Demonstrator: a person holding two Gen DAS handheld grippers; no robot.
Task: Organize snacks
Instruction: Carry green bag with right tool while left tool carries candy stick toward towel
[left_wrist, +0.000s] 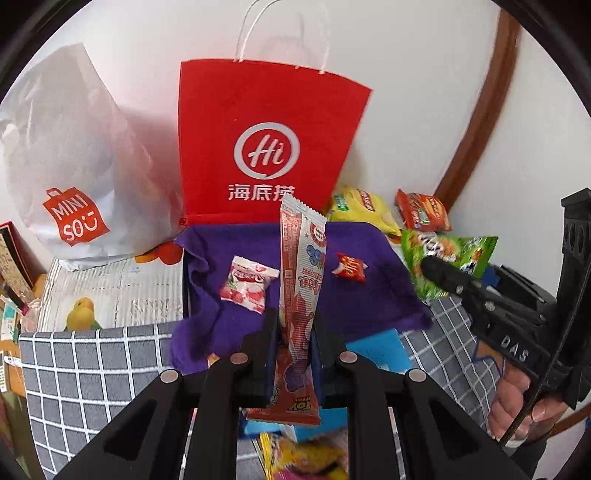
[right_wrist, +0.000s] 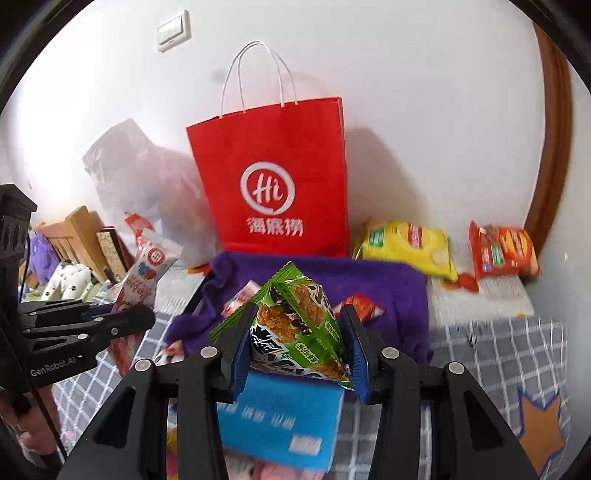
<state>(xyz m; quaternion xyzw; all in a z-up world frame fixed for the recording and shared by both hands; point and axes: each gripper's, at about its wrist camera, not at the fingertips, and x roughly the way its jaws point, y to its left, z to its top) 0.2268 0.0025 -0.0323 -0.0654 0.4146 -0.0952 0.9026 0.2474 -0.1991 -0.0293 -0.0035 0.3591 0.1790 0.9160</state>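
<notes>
My left gripper (left_wrist: 294, 325) is shut on a long red and white snack stick (left_wrist: 301, 280), which stands upright in front of the red paper bag (left_wrist: 269, 144). My right gripper (right_wrist: 295, 334) is shut on a green snack packet (right_wrist: 299, 325), lifted above a blue box (right_wrist: 280, 421). That same green packet (left_wrist: 448, 258) and the right gripper's fingers (left_wrist: 439, 271) show at the right of the left wrist view. The left gripper and its stick (right_wrist: 147, 273) appear at the left of the right wrist view. On the purple cloth (left_wrist: 354, 302) lie a small white and red packet (left_wrist: 249, 282) and a small red packet (left_wrist: 349, 267).
The red bag (right_wrist: 273, 184) stands against the white wall, with a white Miniso bag (left_wrist: 77, 177) to its left. A yellow chip bag (right_wrist: 406, 247) and an orange chip bag (right_wrist: 502, 254) lie at the right. A grey checked cloth (right_wrist: 498, 354) covers the near surface. Clutter lies at the far left.
</notes>
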